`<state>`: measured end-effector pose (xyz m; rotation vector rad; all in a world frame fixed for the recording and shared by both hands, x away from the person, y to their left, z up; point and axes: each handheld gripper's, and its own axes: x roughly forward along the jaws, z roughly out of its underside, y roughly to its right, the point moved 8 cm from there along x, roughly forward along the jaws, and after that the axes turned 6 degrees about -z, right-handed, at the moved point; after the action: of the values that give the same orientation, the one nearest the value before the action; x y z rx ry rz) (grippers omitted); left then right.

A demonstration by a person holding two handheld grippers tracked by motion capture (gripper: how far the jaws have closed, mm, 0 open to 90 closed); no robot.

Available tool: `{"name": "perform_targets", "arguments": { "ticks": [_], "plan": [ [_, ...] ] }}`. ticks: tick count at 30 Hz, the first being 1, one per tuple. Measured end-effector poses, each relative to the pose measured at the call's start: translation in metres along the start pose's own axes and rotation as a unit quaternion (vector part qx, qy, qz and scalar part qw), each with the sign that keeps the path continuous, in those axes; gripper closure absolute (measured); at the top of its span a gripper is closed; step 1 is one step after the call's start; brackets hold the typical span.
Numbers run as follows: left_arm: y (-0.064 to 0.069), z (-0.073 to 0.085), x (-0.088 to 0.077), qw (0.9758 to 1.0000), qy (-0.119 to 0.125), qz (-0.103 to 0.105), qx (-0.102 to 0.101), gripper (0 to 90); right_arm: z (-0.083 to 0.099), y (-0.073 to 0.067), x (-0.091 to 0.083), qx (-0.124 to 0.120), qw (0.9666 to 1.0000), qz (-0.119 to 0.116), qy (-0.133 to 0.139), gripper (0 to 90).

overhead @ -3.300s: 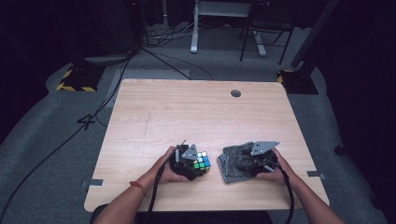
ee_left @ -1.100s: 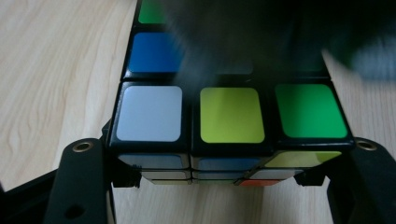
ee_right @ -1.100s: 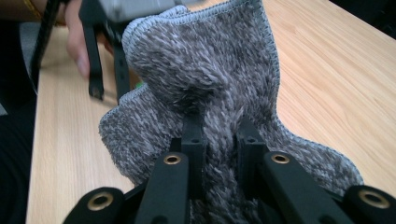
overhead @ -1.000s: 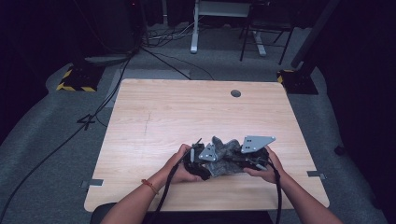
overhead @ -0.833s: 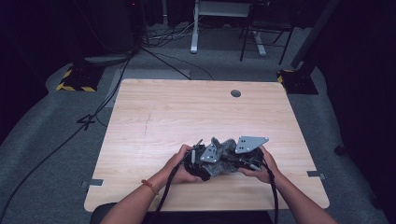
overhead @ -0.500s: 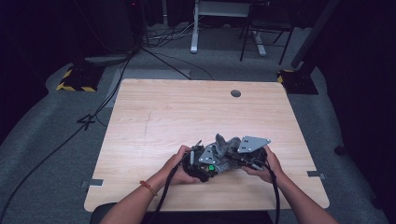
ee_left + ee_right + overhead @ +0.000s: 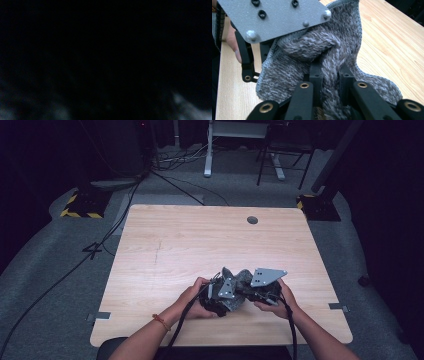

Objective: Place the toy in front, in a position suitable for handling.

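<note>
At the desk's [image 7: 165,245] six o'clock edge: grey knitted cloth [image 7: 312,50] pinched in shut right claw [image 7: 329,75], bunched toward nine o'clock over shut left claw [image 7: 225,295], contents unseen.

The bench [image 7: 165,245] is pale wood with a round dark grommet [image 7: 252,220] near its far edge. A grey knitted cloth [image 7: 239,279] rests near its front edge.

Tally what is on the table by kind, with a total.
Grey knitted cloth: 1
Grippers: 2, the left gripper and the right gripper, both against the cloth
Total: 3
</note>
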<state>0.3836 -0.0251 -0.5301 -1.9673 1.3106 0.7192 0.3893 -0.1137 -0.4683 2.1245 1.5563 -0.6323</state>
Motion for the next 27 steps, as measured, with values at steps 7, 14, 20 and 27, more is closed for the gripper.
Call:
{"name": "perform_targets", "arguments": {
  "ticks": [7,14,20,27],
  "plan": [
    [-0.003,0.001,-0.006,0.9999,0.009,0.003,-0.008,33.9,0.002,0.009,-0.003,0.003,0.9998,0.018,-0.003,78.1],
    [-0.007,0.003,-0.013,0.9998,0.013,-0.004,-0.010,33.9,0.009,0.017,-0.005,0.015,0.9996,0.023,-0.004,78.2],
    [-0.010,0.003,-0.019,0.9997,0.019,-0.008,-0.015,33.9,0.018,0.021,-0.010,0.030,0.9994,0.019,-0.003,78.2],
    [-0.012,0.006,-0.022,0.9995,0.023,-0.010,-0.018,33.9,0.021,0.020,-0.010,0.032,0.9993,0.018,-0.005,78.1]
  ]
}}
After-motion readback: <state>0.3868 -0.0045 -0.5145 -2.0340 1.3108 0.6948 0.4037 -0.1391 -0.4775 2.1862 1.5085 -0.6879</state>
